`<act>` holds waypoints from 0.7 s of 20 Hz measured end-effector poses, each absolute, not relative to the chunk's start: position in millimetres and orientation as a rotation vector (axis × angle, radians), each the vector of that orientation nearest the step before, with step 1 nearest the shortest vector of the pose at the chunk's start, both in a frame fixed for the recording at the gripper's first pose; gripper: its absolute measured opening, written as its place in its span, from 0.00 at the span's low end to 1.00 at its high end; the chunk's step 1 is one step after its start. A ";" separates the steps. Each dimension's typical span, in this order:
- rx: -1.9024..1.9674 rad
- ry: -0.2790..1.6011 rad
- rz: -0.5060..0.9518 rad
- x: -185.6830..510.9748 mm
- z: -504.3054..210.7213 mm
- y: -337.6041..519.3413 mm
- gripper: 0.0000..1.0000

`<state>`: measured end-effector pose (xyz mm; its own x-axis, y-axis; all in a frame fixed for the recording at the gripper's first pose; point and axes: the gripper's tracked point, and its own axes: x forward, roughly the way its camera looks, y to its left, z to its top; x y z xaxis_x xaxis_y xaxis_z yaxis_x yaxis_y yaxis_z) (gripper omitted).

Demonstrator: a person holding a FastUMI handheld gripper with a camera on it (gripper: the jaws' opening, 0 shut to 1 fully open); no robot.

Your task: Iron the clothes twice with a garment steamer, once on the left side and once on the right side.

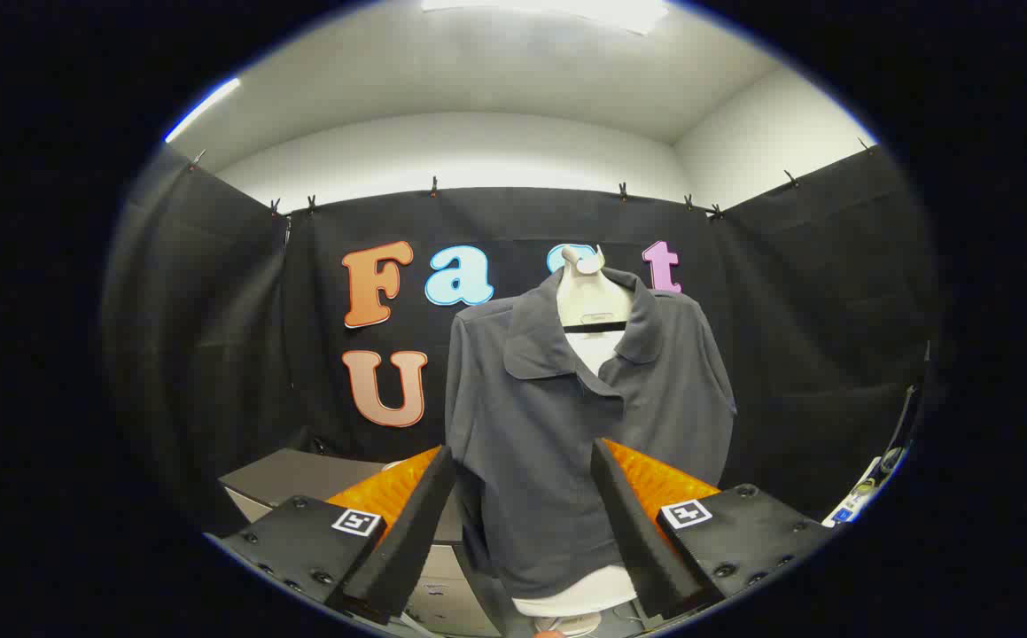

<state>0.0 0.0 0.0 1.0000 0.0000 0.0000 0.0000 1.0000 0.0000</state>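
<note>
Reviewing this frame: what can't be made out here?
- Grey shirt on the mannequin: its lower sides sit behind the open gripper fingers.
- Mannequin base: cut off below, between the fingers.
- Grey cabinet: largely behind one finger.
- Items at the far side: too small and warped to identify.

Fisheye camera mounted on the hand-held gripper (522,470), looking forward along its two fingers, whose jaws stand apart with nothing between them in the lower foreground. The view faces the booth's black cloth wall (212,337) roughly level and head-on, tilted slightly upward so that the white ceiling (478,80) is included. A grey shirt (557,425) on a white mannequin torso (593,297) stands near, just beyond the fingers; a grey counter (291,474) lies beyond the left finger
</note>
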 end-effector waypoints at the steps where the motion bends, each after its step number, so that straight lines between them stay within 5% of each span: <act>1: 0.004 0.003 -0.003 -0.1 -0.8 -2.3 0.99; 14: 0.026 0.048 -0.033 -5.8 -13.3 -10.8 0.99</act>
